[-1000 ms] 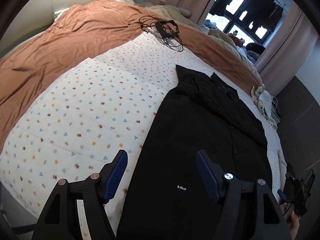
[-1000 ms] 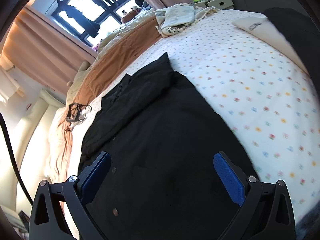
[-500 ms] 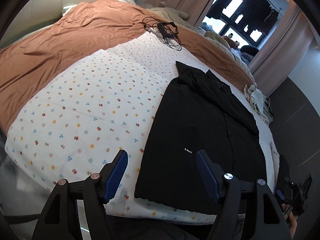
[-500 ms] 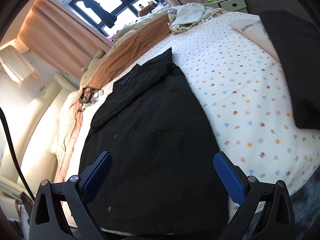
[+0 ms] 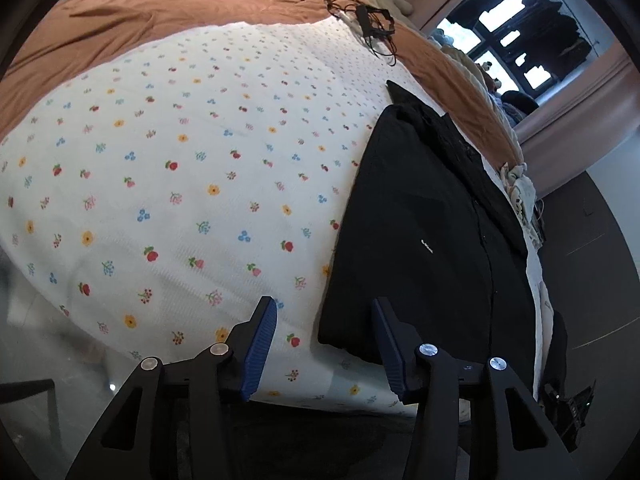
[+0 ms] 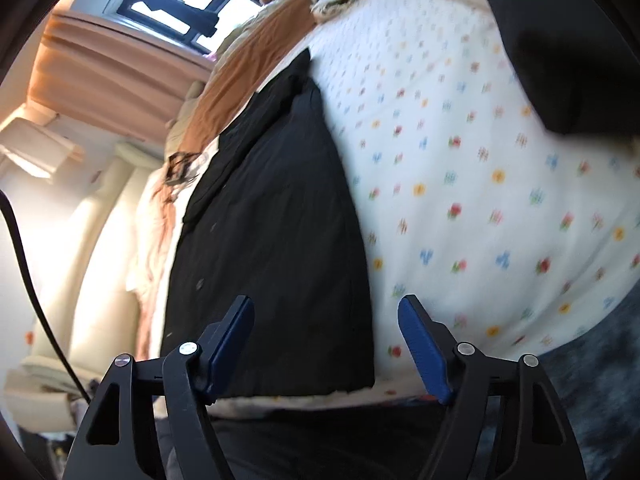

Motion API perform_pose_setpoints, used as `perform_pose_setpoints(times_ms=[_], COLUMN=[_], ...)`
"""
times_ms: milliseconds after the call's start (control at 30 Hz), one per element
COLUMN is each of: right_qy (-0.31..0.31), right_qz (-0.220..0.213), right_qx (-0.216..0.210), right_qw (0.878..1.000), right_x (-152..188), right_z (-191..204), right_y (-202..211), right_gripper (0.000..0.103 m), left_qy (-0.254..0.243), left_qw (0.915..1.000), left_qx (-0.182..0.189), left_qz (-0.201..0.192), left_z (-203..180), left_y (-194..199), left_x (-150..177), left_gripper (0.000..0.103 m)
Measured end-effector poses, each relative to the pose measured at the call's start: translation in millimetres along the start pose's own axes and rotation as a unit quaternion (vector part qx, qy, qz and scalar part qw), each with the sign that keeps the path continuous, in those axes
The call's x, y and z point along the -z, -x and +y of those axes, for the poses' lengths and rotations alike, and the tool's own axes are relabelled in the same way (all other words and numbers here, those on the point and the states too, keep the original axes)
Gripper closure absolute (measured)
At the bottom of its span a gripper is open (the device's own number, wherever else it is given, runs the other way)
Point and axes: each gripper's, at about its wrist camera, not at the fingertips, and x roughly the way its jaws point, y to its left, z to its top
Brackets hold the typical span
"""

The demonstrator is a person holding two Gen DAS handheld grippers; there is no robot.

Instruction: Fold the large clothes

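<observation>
Two grippers face the near hem of one black shirt [image 5: 432, 216], which lies flat on the flowered sheet [image 5: 180, 184] with its long axis running away from the hem toward the collar, the end nearest the brown blanket [image 5: 168, 4]. The hem sits at the near edge of the bed, and each gripper is lined up with one of its corners.

The left gripper [image 5: 324, 344] has its jaws about half apart and closing. The hem's left corner shows in the gap between the blue pads [image 5: 260, 344], but the pads do not press the cloth, so nothing is held.

The right gripper [image 6: 326, 344] stands wider, its jaws also closing. The hem's right corner shows between its pads [image 6: 424, 348], again with no visible contact. This view is smeared, so how close the pads are to the cloth cannot be told.

Neither hand looks clearly nearer the hem than the other; both seem level with it, one per corner. Judging from this, the coming step is to pinch both corners and carry the hem up along the shirt's length toward the collar. That calls for each pad pair to straddle the hem edge squarely. A second dark garment [image 6: 560, 40] lies well apart beyond the shirt's right side.
</observation>
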Motion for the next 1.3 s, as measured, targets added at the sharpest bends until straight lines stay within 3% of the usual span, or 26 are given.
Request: perform_pose_setpoints(times_ms=[233, 433, 733, 800, 833, 900, 967, 1067, 1167, 1300], right_qy=[0.003, -0.037, -0.090, -0.091, -0.089, -0.095, -0.116, -0.135, -0.111, -0.092], right_qz=[0.030, 0.010, -0.027, -0.040, -0.048, -0.053, -0.056, -0.062, -0.070, -0.080], right_qx=[-0.070, -0.122, -0.172, -0.166, -0.159, -0.140, -0.121, -0.117, -0.103, -0.116], right_qw=[0.997, 0.992, 0.981, 0.981, 0.982, 0.984, 0.984, 0.982, 0.986, 0.986], right_x=[17, 23, 25, 26, 28, 29, 30, 39, 41, 43], right_z=[-7, -15, -13, -11, -8, -7, -14, -20, -7, 10], right_y=[-9, -16, -36, -37, -37, -36, -34, -31, -22, -3], right_gripper=[0.027, 0.027, 0.027, 0.027, 0.027, 0.043, 0.088, 0.093, 0.094, 0.094], left_qy=[0.038, 0.068, 0.073, 0.072, 0.077, 0.094, 0.100, 0.095, 0.094, 0.093], left_qw=[0.9978, 0.9879, 0.9847, 0.9868, 0.9887, 0.9870, 0.9857, 0.9858, 0.9843, 0.9819], left_qx=[0.055, 0.133, 0.153, 0.142, 0.124, 0.126, 0.134, 0.139, 0.148, 0.160], left_qz=[0.008, 0.041, 0.039, 0.032, 0.031, 0.031, 0.018, -0.004, -0.022, -0.042], left_z=[11, 9, -3, -3, -1, 6, 8, 4, 2, -1], left_y=[-5, -20, -30, -28, -29, -30, -25, -11, 7, 34], left_x=[-4, 1, -5, -3, -1, 0, 1, 6, 10, 17], left_gripper=[0.052, 0.052, 0.052, 0.060, 0.078, 0.085, 0.090, 0.093, 0.094, 0.094])
